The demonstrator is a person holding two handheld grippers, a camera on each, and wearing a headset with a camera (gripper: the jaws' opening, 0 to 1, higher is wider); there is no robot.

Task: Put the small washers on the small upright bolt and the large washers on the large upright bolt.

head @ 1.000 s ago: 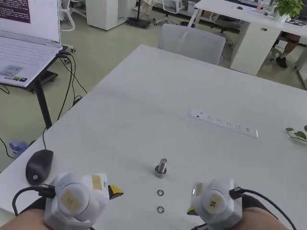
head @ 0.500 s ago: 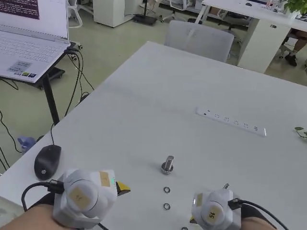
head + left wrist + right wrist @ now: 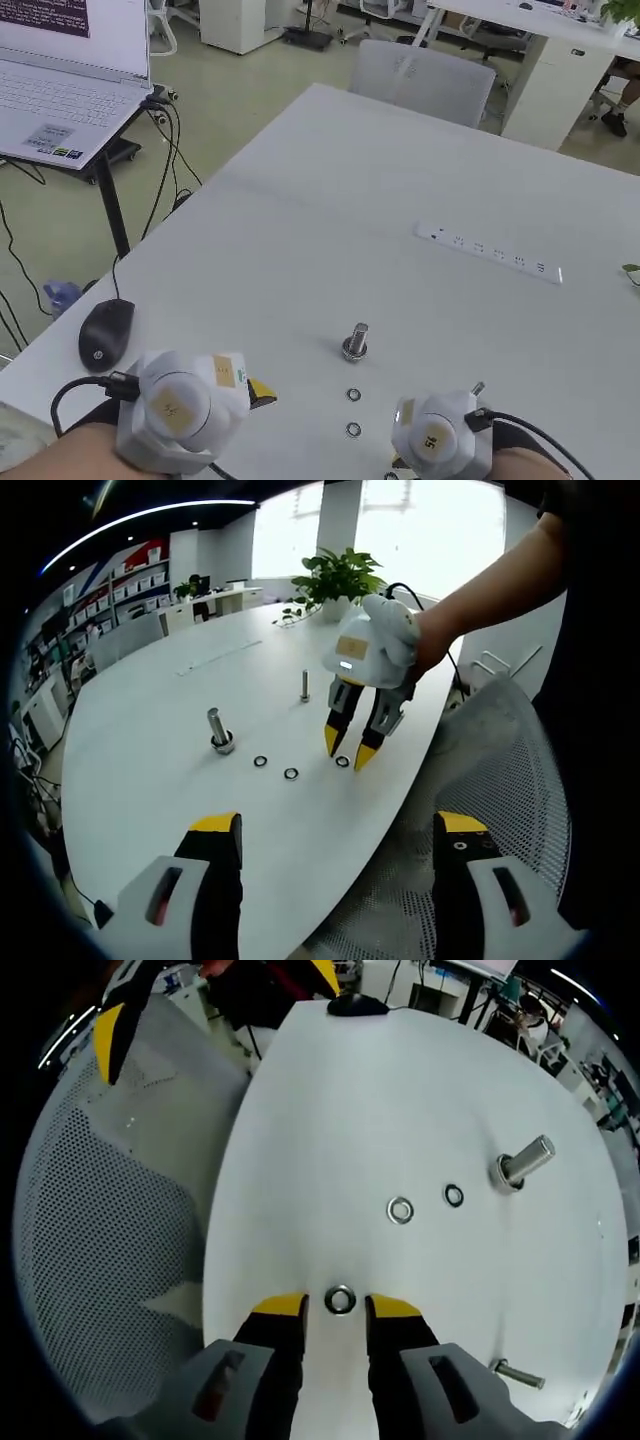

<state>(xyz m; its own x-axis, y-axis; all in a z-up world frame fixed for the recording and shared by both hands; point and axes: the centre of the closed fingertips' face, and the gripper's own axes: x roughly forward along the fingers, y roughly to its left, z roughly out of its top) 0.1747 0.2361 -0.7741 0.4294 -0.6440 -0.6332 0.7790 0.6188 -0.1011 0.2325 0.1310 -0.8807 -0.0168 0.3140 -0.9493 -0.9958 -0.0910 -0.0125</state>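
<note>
I have the right gripper [image 3: 335, 1306] low over the near edge of the table [image 3: 330, 200]. Its jaws are spread only a little and straddle the near washer [image 3: 340, 1299], with a sliver of tabletop showing on each side, so nothing is pinched. The left gripper [image 3: 338, 825] sits off to the left, jaws spread wide and holding nothing. One jaw is over the table and the other over a mesh chair seat [image 3: 490, 780].

Beyond the near washer, the middle washer [image 3: 353, 430] and the far washer [image 3: 353, 394] lie flat in a line that leads to the large bolt [image 3: 356, 341], which stands upright. The small bolt [image 3: 478, 389] stands upright to the right, just beyond the right gripper and well apart from the large one. I cannot tell which washers are small and which are large.

A mouse [image 3: 106, 335] lies near the left edge, just beyond the left gripper. A power strip [image 3: 490, 255] lies far right, with open white tabletop between it and the bolts. A laptop [image 3: 50, 100] sits on a stand past the left edge, a grey chair [image 3: 425, 80] stands at the far end, and the left gripper view shows a potted plant [image 3: 340, 575] on the table well past the small bolt. The near washer lies close to the table's near edge.
</note>
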